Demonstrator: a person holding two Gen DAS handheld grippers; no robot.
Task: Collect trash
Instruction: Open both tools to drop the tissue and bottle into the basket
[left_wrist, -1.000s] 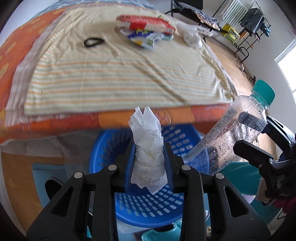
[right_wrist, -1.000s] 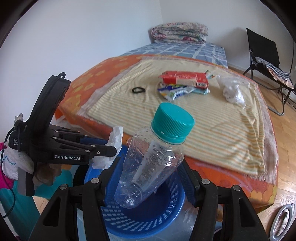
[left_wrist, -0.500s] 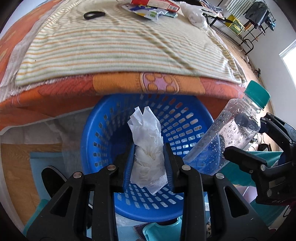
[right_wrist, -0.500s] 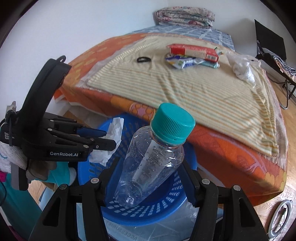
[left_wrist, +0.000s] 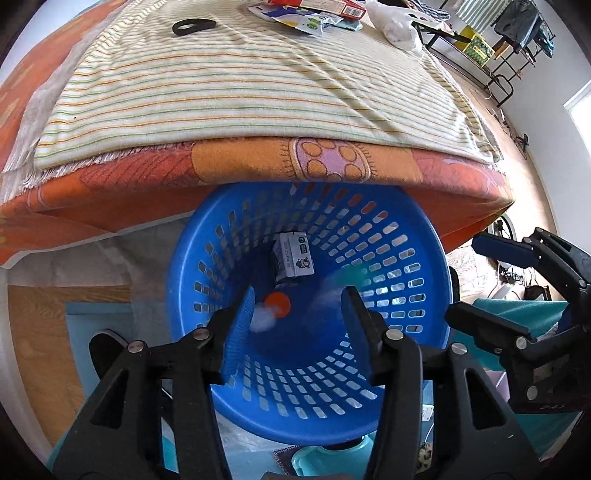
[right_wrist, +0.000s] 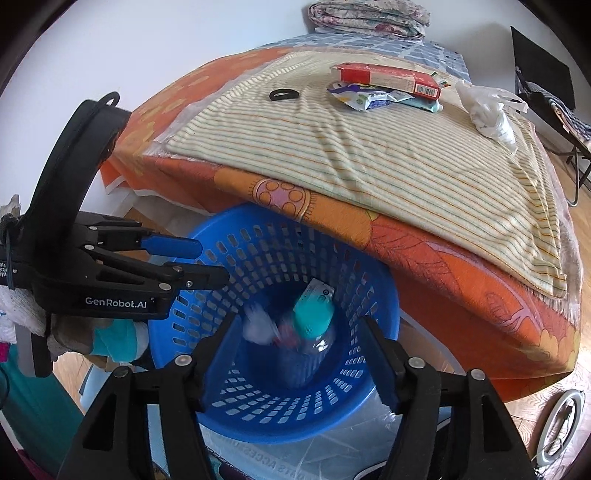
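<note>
A blue plastic basket (left_wrist: 406, 258) (right_wrist: 384, 306) stands on the floor against the bed's edge. My left gripper (left_wrist: 297, 299) (right_wrist: 207, 262) hangs over it, jaws opening, nothing between the pads. A white tissue (left_wrist: 262, 319) (right_wrist: 256, 328) is a blur dropping into the basket. My right gripper (right_wrist: 297, 325) (left_wrist: 476, 280) is also over the basket, jaws opening, with nothing in them. The clear bottle with a teal cap (right_wrist: 314, 321) falls inside the basket below them. A small carton (left_wrist: 293, 258) and an orange round thing (left_wrist: 277, 304) lie at the bottom.
On the striped cloth (right_wrist: 369, 147) over the orange bed lie a red box (right_wrist: 388, 77), wrappers (right_wrist: 365, 98), a crumpled white plastic bag (right_wrist: 491, 114) and a black ring (right_wrist: 282, 95). A folded quilt (right_wrist: 369, 16) is at the bed's far end, a black chair (right_wrist: 543, 74) at right.
Both grippers sank over the basket and opened. The tissue left the left gripper and the bottle left the right; both now drop into the basket.
</note>
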